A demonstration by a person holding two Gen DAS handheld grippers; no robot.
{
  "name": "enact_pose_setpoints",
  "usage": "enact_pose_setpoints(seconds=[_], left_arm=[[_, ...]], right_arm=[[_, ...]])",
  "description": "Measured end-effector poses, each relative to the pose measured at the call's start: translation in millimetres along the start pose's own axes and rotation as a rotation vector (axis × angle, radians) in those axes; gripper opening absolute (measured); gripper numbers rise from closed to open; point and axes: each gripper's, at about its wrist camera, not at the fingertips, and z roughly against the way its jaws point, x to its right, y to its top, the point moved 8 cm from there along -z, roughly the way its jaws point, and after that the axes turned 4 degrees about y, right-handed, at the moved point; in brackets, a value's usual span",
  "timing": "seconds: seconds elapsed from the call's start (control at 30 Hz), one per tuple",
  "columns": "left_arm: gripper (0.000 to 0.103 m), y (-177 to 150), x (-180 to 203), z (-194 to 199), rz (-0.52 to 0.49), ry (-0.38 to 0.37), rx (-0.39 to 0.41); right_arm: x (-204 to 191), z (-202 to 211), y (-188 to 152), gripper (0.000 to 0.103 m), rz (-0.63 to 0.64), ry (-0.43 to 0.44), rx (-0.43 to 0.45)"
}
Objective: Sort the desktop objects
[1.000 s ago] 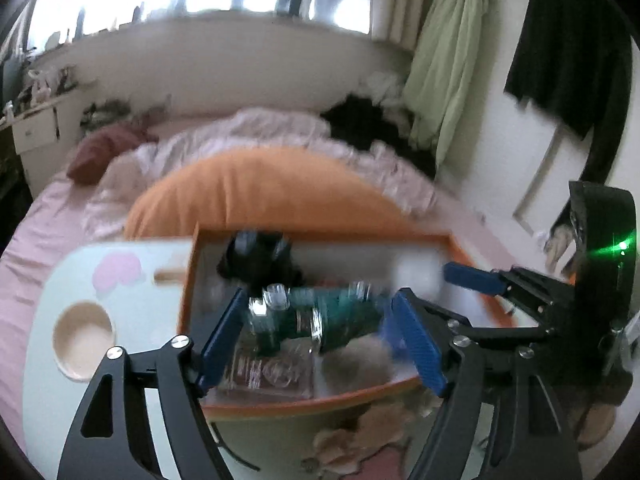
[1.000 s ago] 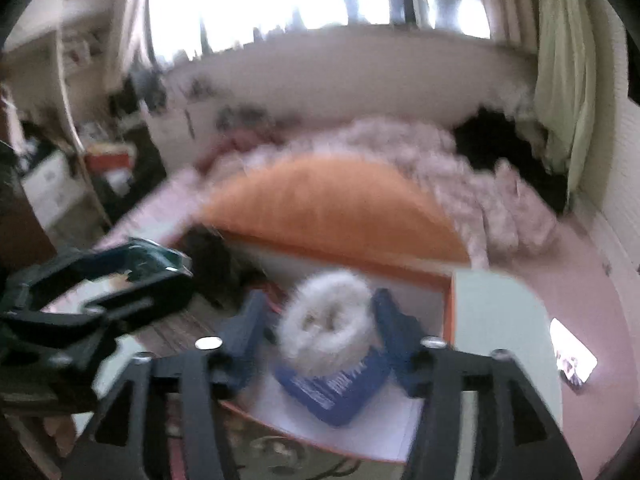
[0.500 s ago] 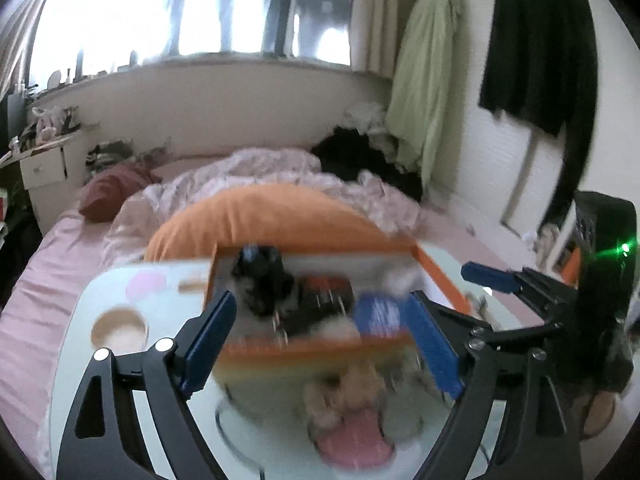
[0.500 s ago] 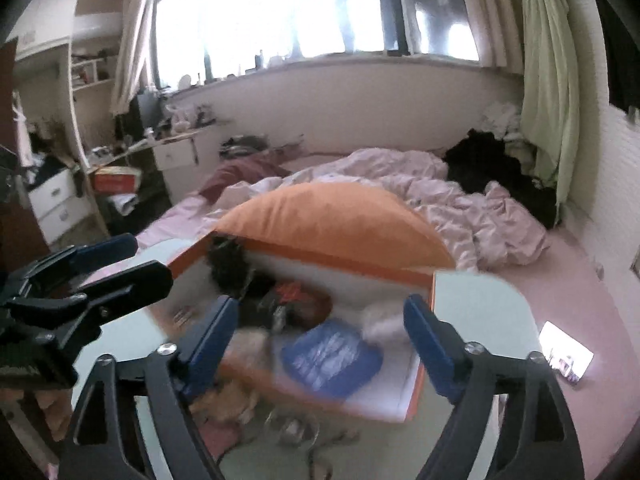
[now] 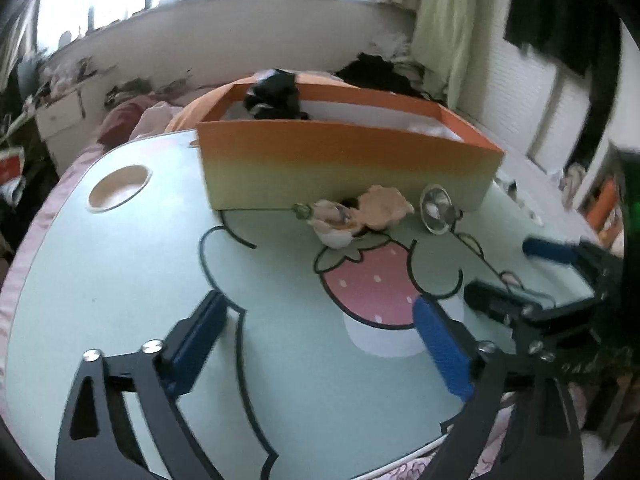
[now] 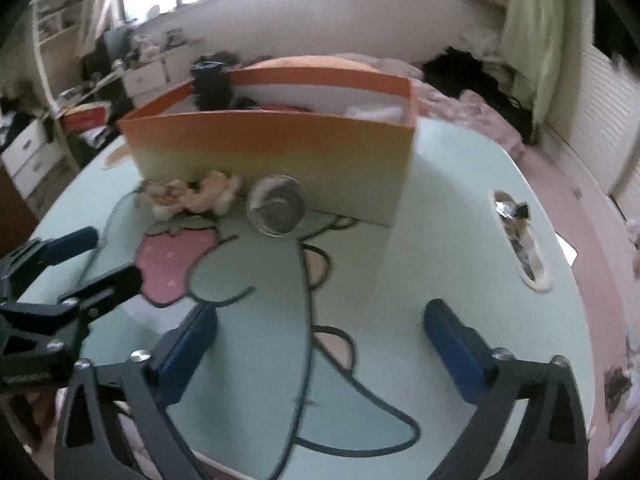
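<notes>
An orange cardboard box [image 5: 344, 160] [image 6: 272, 148] stands on the pale green table [image 5: 120, 280] [image 6: 440, 240], with black items and other things inside. In front of it lie a peach fabric hair clip [image 5: 360, 216] [image 6: 192, 196] and a small clear round jar [image 5: 437, 208] [image 6: 276, 204]. My left gripper [image 5: 320, 336] is open and empty, low over the table's near part. My right gripper [image 6: 320, 340] is open and empty too. The right gripper shows at the right edge of the left wrist view [image 5: 520, 276]; the left gripper shows at the left of the right wrist view [image 6: 108, 260].
The table has a round cup recess [image 5: 119, 188] at the left and a long slot [image 6: 518, 236] at the right holding small items. A strawberry cartoon [image 5: 368, 288] is printed on the top. A bed with an orange pillow [image 6: 312, 64] lies behind.
Both grippers let go of their loads over the box, then drew back and down toward the table's near edge. The fluffy white item and the green bottles are out of the fingers.
</notes>
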Motion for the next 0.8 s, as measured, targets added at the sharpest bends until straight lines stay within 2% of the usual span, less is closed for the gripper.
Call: enact_pose_setpoints(seconds=[0.1, 0.23, 0.8], left_arm=[[0.103, -3, 5, -4, -0.056, 0.04, 0.013], [0.103, -2, 8, -5, -0.064, 0.033, 0.015], [0.103, -1, 15, -7, -0.084, 0.015, 0.026]], right_arm=[[1, 2, -1, 0.103, 0.007, -0.003, 0.048], [4, 1, 0, 0.103, 0.027, 0.026, 0.075], [8, -2, -1, 0.103, 0.03, 0.025, 0.085]])
